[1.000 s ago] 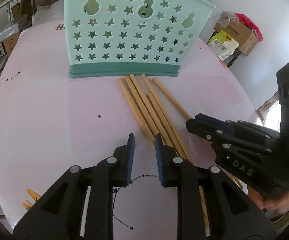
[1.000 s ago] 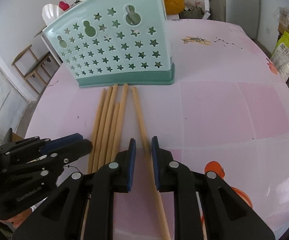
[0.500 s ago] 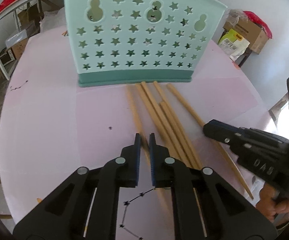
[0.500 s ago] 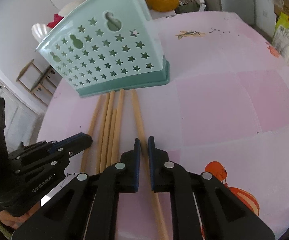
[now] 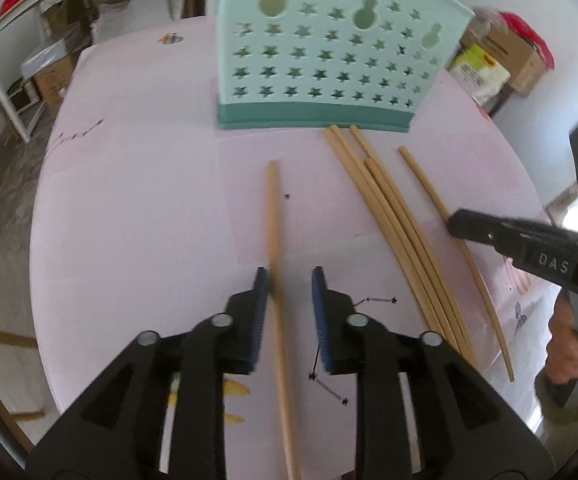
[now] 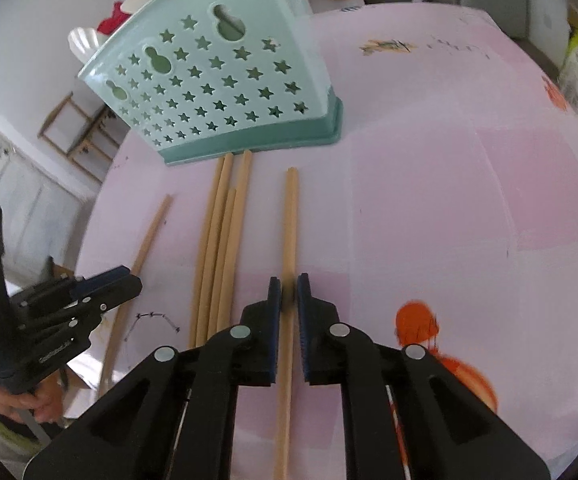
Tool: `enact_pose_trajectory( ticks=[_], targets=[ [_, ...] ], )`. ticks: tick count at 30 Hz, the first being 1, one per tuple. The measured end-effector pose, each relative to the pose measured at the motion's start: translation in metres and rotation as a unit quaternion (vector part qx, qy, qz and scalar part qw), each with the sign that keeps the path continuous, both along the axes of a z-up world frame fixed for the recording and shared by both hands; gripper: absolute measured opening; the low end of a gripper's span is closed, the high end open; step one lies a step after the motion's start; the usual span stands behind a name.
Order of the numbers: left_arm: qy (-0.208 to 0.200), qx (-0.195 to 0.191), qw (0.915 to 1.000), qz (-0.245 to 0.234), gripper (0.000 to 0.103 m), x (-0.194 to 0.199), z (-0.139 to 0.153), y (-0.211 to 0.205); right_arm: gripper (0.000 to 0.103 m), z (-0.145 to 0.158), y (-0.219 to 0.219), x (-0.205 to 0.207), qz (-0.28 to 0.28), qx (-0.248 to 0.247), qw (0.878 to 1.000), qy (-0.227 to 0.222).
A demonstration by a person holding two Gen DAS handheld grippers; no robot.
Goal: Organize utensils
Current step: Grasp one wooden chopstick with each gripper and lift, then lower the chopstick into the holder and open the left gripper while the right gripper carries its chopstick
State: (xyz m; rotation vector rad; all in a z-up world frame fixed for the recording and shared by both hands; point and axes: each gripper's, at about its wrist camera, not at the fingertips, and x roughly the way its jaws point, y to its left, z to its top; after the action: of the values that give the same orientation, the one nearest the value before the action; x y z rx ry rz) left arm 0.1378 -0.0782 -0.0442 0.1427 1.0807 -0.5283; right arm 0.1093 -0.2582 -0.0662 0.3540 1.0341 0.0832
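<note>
Here one chopstick sits pinched in right tool.

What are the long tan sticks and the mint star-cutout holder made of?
Long tan chopsticks: look like bamboo or light wood, matte, an even pale tan with no gloss; grain too fine to tell.
Mint star-cutout utensil holder: moulded plastic, smooth and slightly glossy, with clean punched star holes and a darker teal base.

On the table, four chopsticks lie bunched before the utensil holder; single chopsticks lie left and right of them.
</note>
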Motion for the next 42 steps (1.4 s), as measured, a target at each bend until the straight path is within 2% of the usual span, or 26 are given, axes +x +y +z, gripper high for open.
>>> enact_pose_trajectory(
  ticks=[3,8,11,13,14,15,18,21,25,28,32,34,38,42],
  targets=[
    [-0.009,0.023,0.9996,-0.015,0.022,0.010,0.001,-0.012,0.015,0.003,0.005,0.011,0.013,-0.022,1.000,0.004],
    [-0.007,0.036,0.9993,-0.013,0.021,0.036,0.002,-0.025,0.014,0.006,0.007,0.027,0.018,-0.054,0.998,0.006],
    [-0.019,0.049,0.9985,-0.014,0.015,0.045,0.001,-0.030,0.013,0.007,0.008,0.034,0.017,-0.066,0.998,0.005],
    [-0.025,0.053,0.9982,-0.013,0.010,0.048,0.001,-0.031,0.008,0.007,0.009,0.040,0.015,-0.079,0.997,0.004],
    [-0.027,0.054,0.9981,-0.012,0.005,0.049,0.001,-0.031,0.008,0.007,0.008,0.041,0.013,-0.080,0.997,0.003],
    [-0.028,0.052,0.9982,-0.010,0.004,0.051,0.001,-0.030,0.007,0.007,0.007,0.040,0.010,-0.074,0.997,0.002],
    [-0.017,0.029,0.9994,0.001,0.004,0.055,0.003,-0.022,0.007,0.009,-0.002,0.040,-0.003,-0.045,0.999,-0.003],
    [-0.032,-0.002,0.9995,0.004,0.004,0.050,0.018,-0.010,0.007,0.023,-0.013,0.035,-0.017,-0.023,0.999,-0.029],
    [-0.059,-0.059,0.9965,0.006,0.004,0.037,0.058,0.013,0.007,0.058,-0.027,0.011,-0.031,-0.005,0.996,-0.088],
    [-0.088,-0.108,0.9903,0.004,0.004,0.025,0.096,0.029,0.007,0.080,-0.037,-0.005,-0.041,0.013,0.991,-0.128],
    [-0.131,-0.167,0.9772,0.008,0.004,0.016,0.144,0.049,0.007,0.105,-0.045,-0.020,-0.050,0.036,0.983,-0.173],
    [-0.155,-0.198,0.9679,0.010,0.004,0.012,0.168,0.058,0.007,0.114,-0.047,-0.024,-0.050,0.043,0.980,-0.188],
    [-0.192,-0.230,0.9539,0.008,0.004,0.009,0.204,0.062,0.007,0.125,-0.049,-0.029,-0.052,0.041,0.976,-0.208],
    [-0.230,-0.254,0.9394,0.001,0.004,0.013,0.240,0.057,0.007,0.126,-0.054,-0.031,-0.051,0.063,0.973,-0.215]
  ],
)
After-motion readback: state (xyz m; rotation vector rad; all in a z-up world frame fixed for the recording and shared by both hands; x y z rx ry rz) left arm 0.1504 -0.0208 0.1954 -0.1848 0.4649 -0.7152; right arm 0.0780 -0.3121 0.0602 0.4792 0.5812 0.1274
